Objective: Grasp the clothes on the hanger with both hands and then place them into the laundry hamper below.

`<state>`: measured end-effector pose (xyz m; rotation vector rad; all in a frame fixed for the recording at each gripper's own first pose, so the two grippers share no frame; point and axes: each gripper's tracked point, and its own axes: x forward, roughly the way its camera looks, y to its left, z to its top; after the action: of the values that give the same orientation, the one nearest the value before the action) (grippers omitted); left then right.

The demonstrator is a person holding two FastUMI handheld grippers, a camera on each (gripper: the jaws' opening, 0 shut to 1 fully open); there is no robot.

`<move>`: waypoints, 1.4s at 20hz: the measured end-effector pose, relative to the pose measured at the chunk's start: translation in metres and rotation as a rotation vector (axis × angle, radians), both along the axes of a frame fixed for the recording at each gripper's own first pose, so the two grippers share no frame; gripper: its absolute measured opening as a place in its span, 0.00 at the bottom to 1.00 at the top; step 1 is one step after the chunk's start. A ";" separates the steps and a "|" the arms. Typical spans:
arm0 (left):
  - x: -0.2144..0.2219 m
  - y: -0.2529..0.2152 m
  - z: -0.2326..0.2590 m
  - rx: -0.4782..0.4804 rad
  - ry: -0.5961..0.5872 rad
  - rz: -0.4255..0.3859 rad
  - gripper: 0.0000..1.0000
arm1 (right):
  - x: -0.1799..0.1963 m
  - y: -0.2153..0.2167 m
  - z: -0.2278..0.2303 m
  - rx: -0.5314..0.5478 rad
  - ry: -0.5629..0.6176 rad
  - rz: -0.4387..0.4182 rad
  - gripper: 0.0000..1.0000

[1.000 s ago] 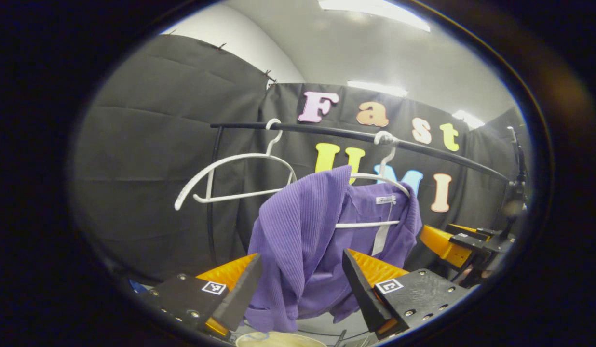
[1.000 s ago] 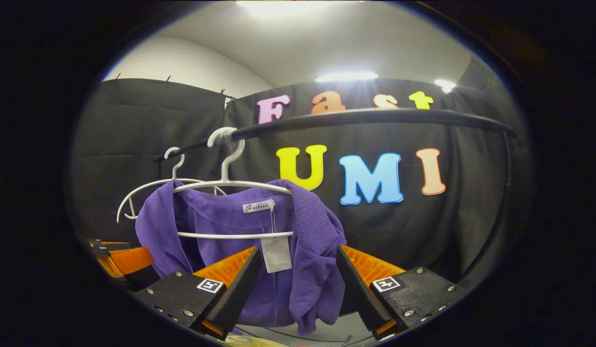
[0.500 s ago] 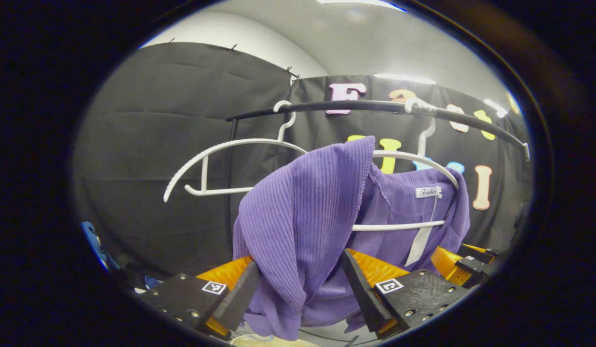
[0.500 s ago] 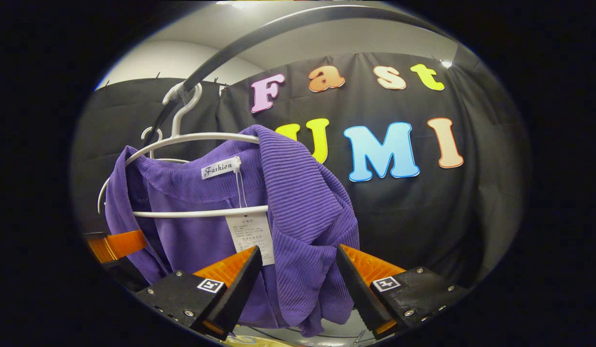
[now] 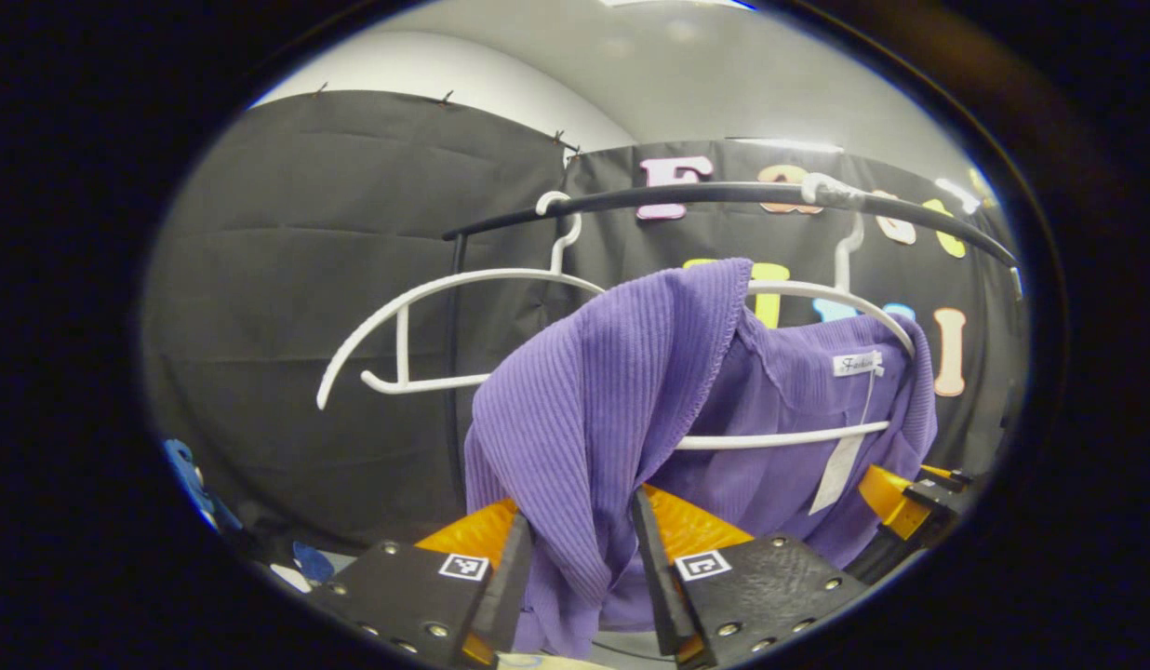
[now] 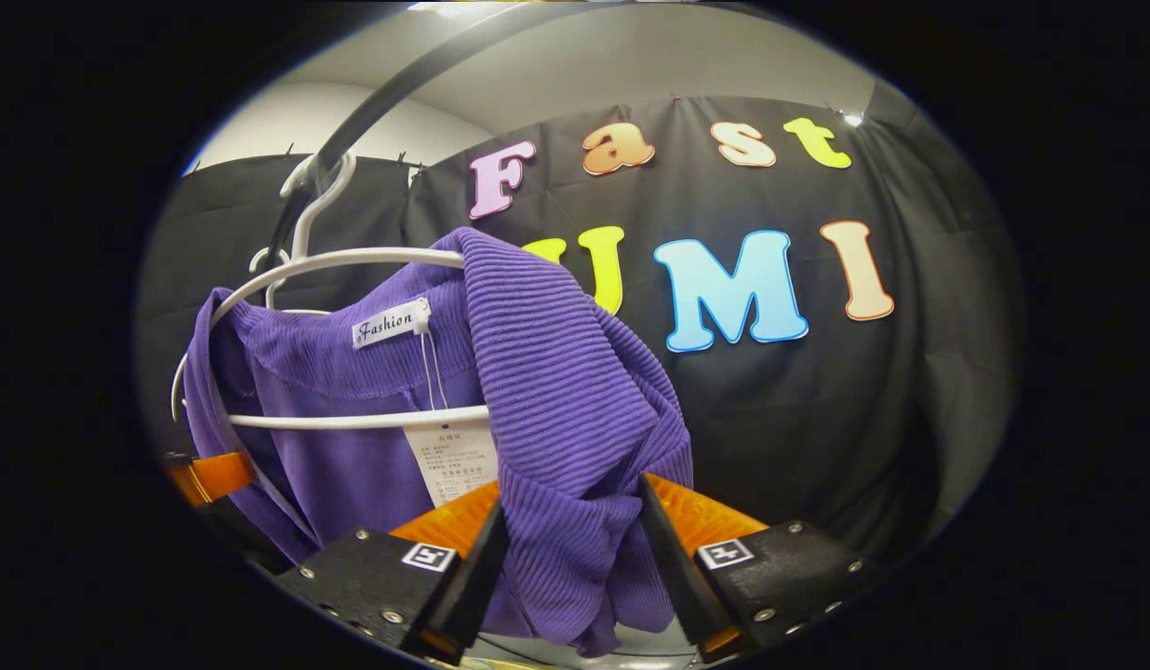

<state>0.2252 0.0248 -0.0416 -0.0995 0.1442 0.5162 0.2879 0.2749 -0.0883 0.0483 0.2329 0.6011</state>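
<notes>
In the left gripper view, the left gripper (image 5: 580, 568) has its jaws drawn in around a hanging fold of the purple top (image 5: 584, 419), and both fingers appear to press the ribbed cloth between them. In the right gripper view, the right gripper (image 6: 570, 563) does the same at the other shoulder, its jaws closed on a bunched fold of the top.

A grip at each shoulder makes sense: with both sides held, the top can be lifted off evenly instead of sliding to one side or dragging the hanger along. The top is draped over a white hanger (image 6: 352, 265), whose hook sits on the black rail (image 5: 724, 194). The paper tag (image 6: 449, 461) dangles from the collar, just beside the right gripper's fingers and seemingly outside the pinch.

A second, bare hanger (image 5: 426, 307) hangs beside the first, near enough to snag. The hamper cannot be made out clearly; a pale rim at the bottom edge may be it.
</notes>
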 end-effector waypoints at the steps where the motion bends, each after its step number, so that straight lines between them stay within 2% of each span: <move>1: 0.001 0.006 0.001 -0.022 -0.022 -0.007 0.45 | 0.001 -0.003 0.000 0.006 -0.002 -0.013 0.61; 3: 0.004 0.009 0.002 -0.083 -0.064 -0.042 0.28 | -0.004 -0.004 0.000 0.011 -0.003 -0.026 0.36; 4: 0.004 0.007 0.001 -0.110 -0.068 -0.073 0.20 | -0.007 -0.005 -0.001 -0.001 0.000 -0.028 0.31; 5: 0.001 0.006 0.001 -0.121 -0.069 -0.107 0.20 | -0.009 -0.007 -0.001 -0.011 -0.006 -0.026 0.19; 7: -0.004 0.003 0.000 -0.105 -0.062 -0.160 0.15 | -0.014 -0.002 0.001 -0.025 -0.011 0.012 0.08; 9: -0.007 0.001 0.002 -0.054 -0.049 -0.190 0.24 | -0.017 0.005 -0.001 -0.013 0.009 0.043 0.02; 10: -0.006 0.007 -0.002 -0.039 -0.062 -0.169 0.24 | -0.017 0.006 -0.001 -0.003 0.016 0.049 0.01; 11: -0.012 0.002 0.005 -0.050 -0.065 -0.181 0.01 | -0.018 0.009 -0.003 0.001 0.025 0.060 0.00; 12: -0.011 0.000 0.005 -0.065 -0.064 -0.189 0.07 | -0.016 0.009 -0.002 0.000 0.021 0.059 0.00; 13: -0.012 0.000 0.004 -0.079 -0.069 -0.202 0.07 | -0.014 0.007 -0.001 -0.003 0.012 0.053 0.00; 14: -0.015 0.001 0.004 -0.093 -0.075 -0.207 0.01 | -0.014 0.006 0.000 -0.003 0.006 0.052 0.00; 18: -0.035 -0.007 0.017 -0.137 -0.125 -0.212 0.01 | -0.012 -0.008 0.003 0.007 0.005 0.028 0.00; 19: -0.037 -0.009 0.022 -0.131 -0.131 -0.210 0.04 | -0.010 -0.012 0.003 0.007 0.000 0.019 0.00; 21: -0.044 -0.008 0.030 -0.121 -0.131 -0.199 0.01 | -0.008 -0.021 0.005 0.006 -0.015 -0.001 0.00; 22: -0.049 -0.010 0.037 -0.124 -0.142 -0.197 0.06 | -0.006 -0.027 0.008 0.013 -0.029 -0.017 0.00; 23: -0.055 -0.012 0.047 -0.119 -0.160 -0.197 0.06 | -0.005 -0.033 0.012 0.026 -0.044 -0.030 0.00; 24: -0.061 -0.012 0.055 -0.105 -0.171 -0.195 0.01 | -0.004 -0.040 0.017 0.041 -0.061 -0.045 0.00; 27: -0.072 -0.010 0.079 -0.066 -0.192 -0.188 0.01 | 0.008 -0.054 0.034 0.072 -0.122 -0.098 0.00; 28: -0.076 -0.008 0.087 -0.053 -0.202 -0.179 0.06 | 0.014 -0.058 0.039 0.077 -0.135 -0.112 0.00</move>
<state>0.1494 0.0172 0.0458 -0.1884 -0.0307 0.3217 0.3020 0.2169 -0.0493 0.0943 0.0756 0.4999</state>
